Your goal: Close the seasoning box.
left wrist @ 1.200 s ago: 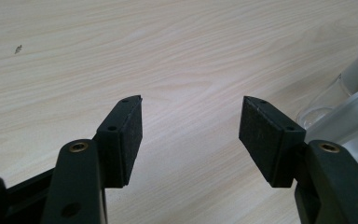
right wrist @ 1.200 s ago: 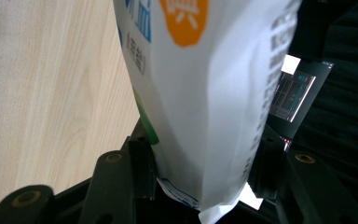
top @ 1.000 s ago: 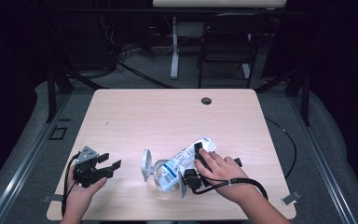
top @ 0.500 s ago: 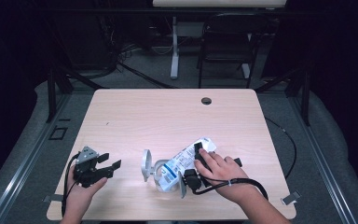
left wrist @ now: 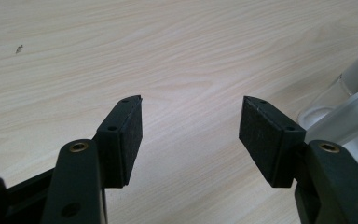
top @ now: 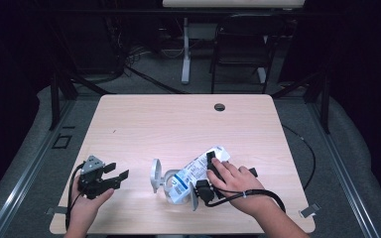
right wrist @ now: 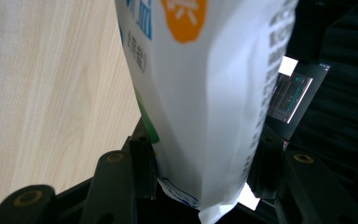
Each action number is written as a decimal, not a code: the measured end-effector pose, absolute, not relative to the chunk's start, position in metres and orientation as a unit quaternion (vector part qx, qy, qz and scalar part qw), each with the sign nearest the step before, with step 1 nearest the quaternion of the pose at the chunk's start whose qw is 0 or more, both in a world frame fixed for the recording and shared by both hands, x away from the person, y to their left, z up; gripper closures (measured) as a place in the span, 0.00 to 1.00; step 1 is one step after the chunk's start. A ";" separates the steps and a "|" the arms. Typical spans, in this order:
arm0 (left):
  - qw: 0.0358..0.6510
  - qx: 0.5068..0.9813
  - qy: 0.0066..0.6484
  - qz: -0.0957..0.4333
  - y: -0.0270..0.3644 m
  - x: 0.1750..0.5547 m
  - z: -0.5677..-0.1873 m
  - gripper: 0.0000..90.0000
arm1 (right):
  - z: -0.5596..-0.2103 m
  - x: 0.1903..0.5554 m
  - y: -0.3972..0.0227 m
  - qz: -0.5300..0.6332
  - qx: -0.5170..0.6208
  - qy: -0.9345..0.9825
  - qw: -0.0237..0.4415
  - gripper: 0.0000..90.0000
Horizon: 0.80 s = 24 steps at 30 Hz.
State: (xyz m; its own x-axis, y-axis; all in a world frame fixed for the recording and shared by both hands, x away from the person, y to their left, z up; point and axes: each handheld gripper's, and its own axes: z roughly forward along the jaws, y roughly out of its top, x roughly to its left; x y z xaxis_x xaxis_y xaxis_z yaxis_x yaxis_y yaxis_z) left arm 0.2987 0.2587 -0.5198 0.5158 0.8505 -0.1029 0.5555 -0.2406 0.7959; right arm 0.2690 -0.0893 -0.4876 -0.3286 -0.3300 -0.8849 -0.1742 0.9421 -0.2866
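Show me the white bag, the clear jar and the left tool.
white bag (right wrist: 205, 93), right gripper view, printed front.
clear jar (top: 170, 179), high view, glass body.
left tool (left wrist: 191, 123), left gripper view, midway between its tips.

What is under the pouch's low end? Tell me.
The pouch, clamped by the right gripper, tilts into a clear glass container with a grey lid on the table. The container's contents are hidden by the pouch.

Both my grippers low, near edge.
My left gripper (top: 114, 177) rests by my left hand (top: 85, 202), jaws spread wide; my right gripper (right wrist: 200, 168) is clamped, right hand (top: 233, 179) over it.
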 end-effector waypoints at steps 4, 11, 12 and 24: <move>0.412 0.767 0.458 0.179 0.259 0.299 -0.520 0.44 | -0.488 0.269 -0.090 -0.067 -0.156 0.813 0.557 0.60; 0.412 0.766 0.459 0.179 0.259 0.299 -0.520 0.44 | -0.488 0.270 -0.089 -0.067 -0.159 0.812 0.558 0.60; 0.412 0.767 0.459 0.179 0.259 0.299 -0.520 0.44 | -0.488 0.270 -0.089 -0.067 -0.160 0.812 0.558 0.60; 0.412 0.767 0.459 0.179 0.259 0.299 -0.519 0.44 | -0.488 0.269 -0.089 -0.067 -0.161 0.811 0.559 0.61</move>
State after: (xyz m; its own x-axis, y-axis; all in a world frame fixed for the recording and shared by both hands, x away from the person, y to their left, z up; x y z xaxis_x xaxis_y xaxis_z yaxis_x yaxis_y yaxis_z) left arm 0.2986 0.2593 -0.5193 0.5150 0.8510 -0.1029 0.5554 -0.2399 0.7962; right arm 0.2695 -0.0891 -0.4877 -0.3233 -0.3362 -0.8846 -0.1862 0.9391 -0.2889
